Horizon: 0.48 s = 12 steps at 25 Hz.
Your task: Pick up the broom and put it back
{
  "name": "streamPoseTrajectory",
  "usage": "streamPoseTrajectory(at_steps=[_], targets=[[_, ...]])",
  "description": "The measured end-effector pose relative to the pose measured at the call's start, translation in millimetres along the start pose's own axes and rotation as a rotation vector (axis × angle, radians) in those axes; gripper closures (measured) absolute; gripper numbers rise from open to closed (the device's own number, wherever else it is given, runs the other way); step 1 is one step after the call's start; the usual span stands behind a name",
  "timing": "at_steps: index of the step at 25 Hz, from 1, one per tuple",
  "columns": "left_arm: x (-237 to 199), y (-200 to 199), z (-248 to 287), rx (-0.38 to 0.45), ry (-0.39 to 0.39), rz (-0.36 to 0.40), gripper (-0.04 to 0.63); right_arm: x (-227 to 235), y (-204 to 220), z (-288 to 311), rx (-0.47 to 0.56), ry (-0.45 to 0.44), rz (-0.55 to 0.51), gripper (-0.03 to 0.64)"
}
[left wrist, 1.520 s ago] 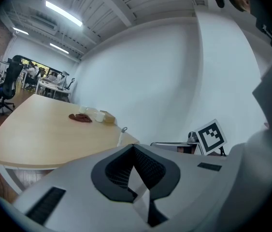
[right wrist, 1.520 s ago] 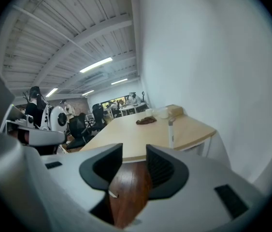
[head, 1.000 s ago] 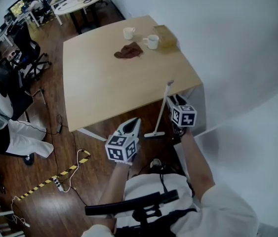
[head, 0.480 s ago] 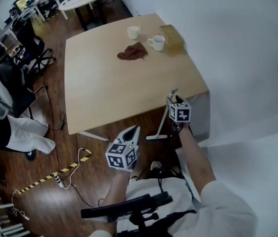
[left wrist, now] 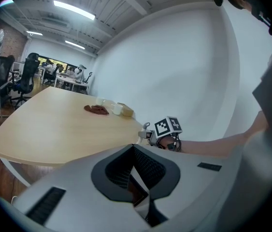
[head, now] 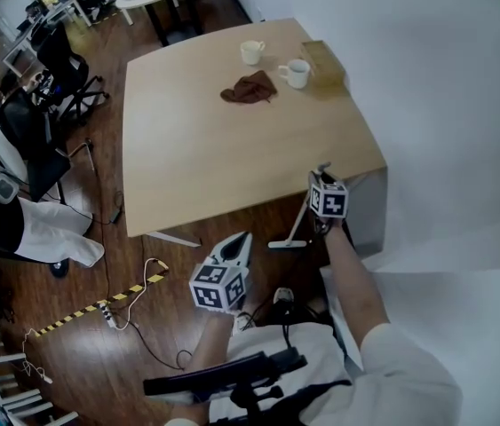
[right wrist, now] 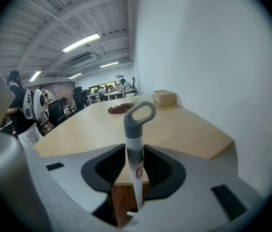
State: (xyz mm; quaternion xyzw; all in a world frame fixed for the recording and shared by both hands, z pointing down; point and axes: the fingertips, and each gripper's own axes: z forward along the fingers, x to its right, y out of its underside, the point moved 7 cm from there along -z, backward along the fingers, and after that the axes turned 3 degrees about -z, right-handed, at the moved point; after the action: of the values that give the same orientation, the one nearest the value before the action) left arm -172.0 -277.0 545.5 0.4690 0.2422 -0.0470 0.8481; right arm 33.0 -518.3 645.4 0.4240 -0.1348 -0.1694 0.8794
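The broom (head: 300, 217) leans against the near edge of the wooden table (head: 205, 158), its head (head: 286, 244) on the floor and its grey loop end just above the tabletop. My right gripper (head: 319, 181) is at the top of the handle. In the right gripper view the handle (right wrist: 135, 146) stands upright between the closing jaws, and both pads lie against its grey part. My left gripper (head: 239, 240) hangs lower left over the floor, shut with nothing in it. From the left gripper (left wrist: 138, 180) view, the right gripper (left wrist: 149, 135) shows at the table corner.
Two cups (head: 297, 73), a brown cloth (head: 250, 89) and a small box (head: 325, 59) sit at the table's far end. A white wall runs along the right. Office chairs (head: 50, 69) stand left. Cables and striped tape (head: 99, 310) lie on the floor.
My right gripper has moved forward and down onto the top of the broom handle, and its jaws have closed in round it. The left gripper has sunk a little.
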Motion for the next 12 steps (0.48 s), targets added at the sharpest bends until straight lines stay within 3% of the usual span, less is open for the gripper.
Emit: streamPoseTrajectory(at_steps=[12], targets=[[4.6,12.7,-14.2,0.004,0.044,0.001,0.606,-25.0,34.4,-55.9,0.027,-0.022,-0.048,0.489]])
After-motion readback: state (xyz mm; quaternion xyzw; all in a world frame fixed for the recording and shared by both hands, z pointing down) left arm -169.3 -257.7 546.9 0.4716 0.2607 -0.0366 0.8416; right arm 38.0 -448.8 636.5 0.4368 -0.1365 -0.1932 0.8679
